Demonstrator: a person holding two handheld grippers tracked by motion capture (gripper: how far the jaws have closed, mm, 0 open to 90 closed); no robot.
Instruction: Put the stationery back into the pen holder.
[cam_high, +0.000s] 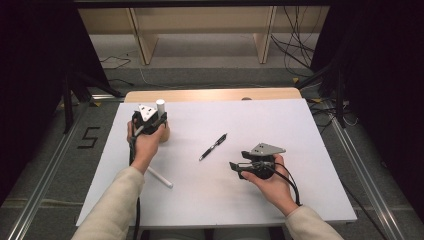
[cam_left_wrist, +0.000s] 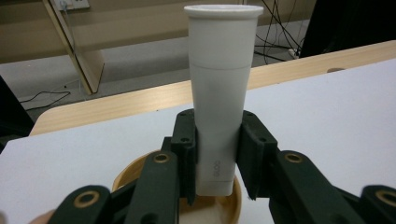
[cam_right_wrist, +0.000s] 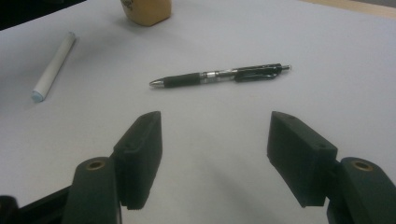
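**White tube over the wooden cup, pen still on the table**

I had my left gripper (cam_high: 150, 119) at the far left part of the white table (cam_high: 260, 200), and its jaws were clenched on a white tube (cam_left_wrist: 219, 93). In the left gripper view the tube stood upright between the two black jaws, its wide rimmed end on top and its lower end down inside the mouth of a small wooden cup (cam_left_wrist: 126, 173). Whether the tube's end touched the bottom of the cup, I could not tell. From the high view the cup (cam_high: 164, 132) sat just beside my left hand (cam_high: 145, 145), and the top of the tube (cam_high: 160, 106) stuck up above the gripper.

My right gripper (cam_high: 236, 168) was released, its jaws spread wide and grasping nothing, held low over the table near its right side and pointing toward the middle. Ahead of its jaws lay a black pen (cam_right_wrist: 219, 75), flat on the table, apart from both jaws. In the high view the pen (cam_high: 213, 146) lay at a slant between my two hands.

A thin white stick (cam_high: 160, 177) lay on the table beside my left forearm; in the right gripper view it (cam_right_wrist: 53, 65) lay off to the left, well apart from the pen.
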